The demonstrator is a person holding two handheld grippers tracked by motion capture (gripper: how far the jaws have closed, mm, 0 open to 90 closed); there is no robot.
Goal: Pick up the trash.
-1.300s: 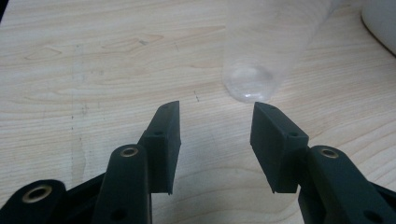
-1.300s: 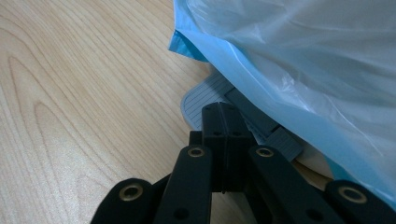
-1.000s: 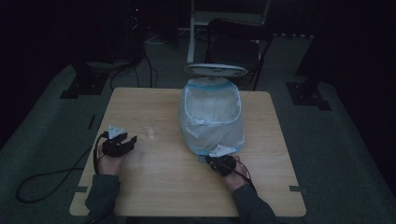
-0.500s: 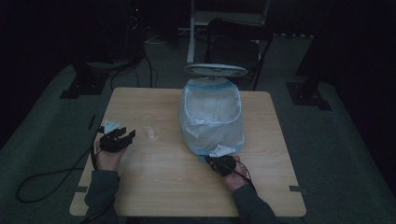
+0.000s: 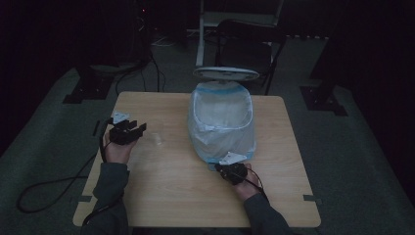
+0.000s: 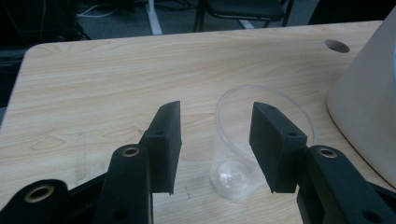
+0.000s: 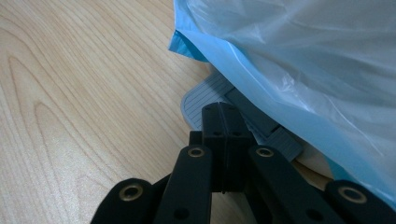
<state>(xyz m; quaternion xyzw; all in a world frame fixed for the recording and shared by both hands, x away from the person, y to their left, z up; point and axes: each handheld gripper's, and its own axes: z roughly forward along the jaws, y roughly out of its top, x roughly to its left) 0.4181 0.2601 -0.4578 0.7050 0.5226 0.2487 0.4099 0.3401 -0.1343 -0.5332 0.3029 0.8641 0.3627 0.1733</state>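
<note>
A pedal bin (image 5: 222, 125) lined with a pale blue plastic bag (image 7: 303, 60) stands mid-table, its lid (image 5: 226, 73) raised. My right gripper (image 5: 227, 169) is at the bin's near foot; in the right gripper view it (image 7: 225, 111) is shut, tips resting on the grey ribbed pedal (image 7: 201, 100). A clear plastic cup (image 6: 232, 175) stands on the wood just beyond my left gripper (image 6: 215, 109), which is open, the cup's rim partly behind the right-hand jaw. In the high view the left gripper (image 5: 131, 130) is held at the table's left, the faint cup (image 5: 156, 139) to its right.
The wooden table (image 5: 161, 196) has a cable hole (image 6: 337, 45) near the bin's wall (image 6: 369, 107). A chair (image 5: 247, 36) and stand legs sit beyond the far edge. A cable (image 5: 44, 188) trails off the left side onto the floor.
My left gripper has moved a little farther from the person, staying open. The right gripper and the raised lid have not moved.
</note>
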